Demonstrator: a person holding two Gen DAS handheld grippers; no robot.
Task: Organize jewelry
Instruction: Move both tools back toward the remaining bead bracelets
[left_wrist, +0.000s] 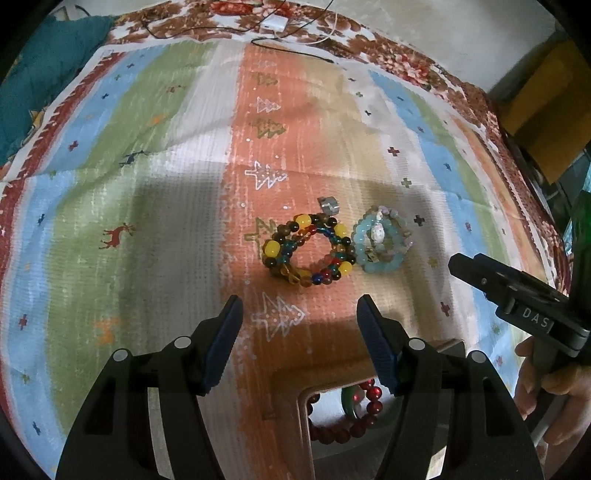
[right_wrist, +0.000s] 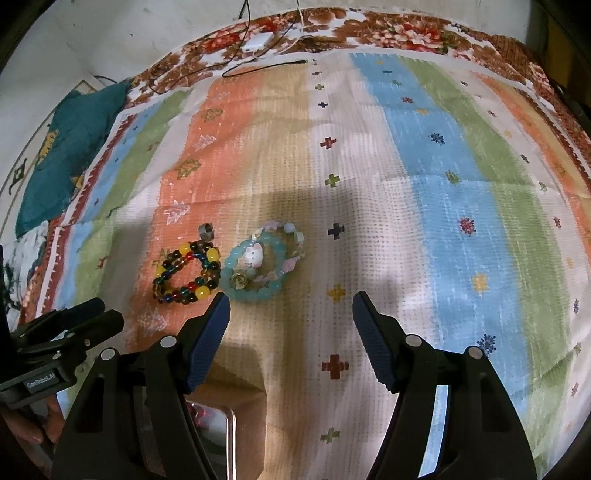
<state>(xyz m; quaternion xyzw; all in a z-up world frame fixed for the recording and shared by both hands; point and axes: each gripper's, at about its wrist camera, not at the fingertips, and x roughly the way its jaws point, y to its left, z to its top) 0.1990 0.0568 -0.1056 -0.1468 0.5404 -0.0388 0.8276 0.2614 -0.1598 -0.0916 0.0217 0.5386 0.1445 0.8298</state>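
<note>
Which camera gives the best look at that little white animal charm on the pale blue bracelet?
The right wrist view: the white charm faces the camera there, ears and face readable, atop the pale blue bracelet. In the left wrist view it is smaller and indistinct.

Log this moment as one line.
left gripper: open, empty | right gripper: open, empty | multicolor bracelet, blue bracelet, ring: on cloth | red bracelet: in box

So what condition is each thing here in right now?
Left tool: open, empty.
Right tool: open, empty.
Multicolored bead bracelet: flat on cloth.
Blue bracelets: stacked beside it.
Silver ring: loose on cloth.
Wooden box: open, red bracelet inside.
</note>
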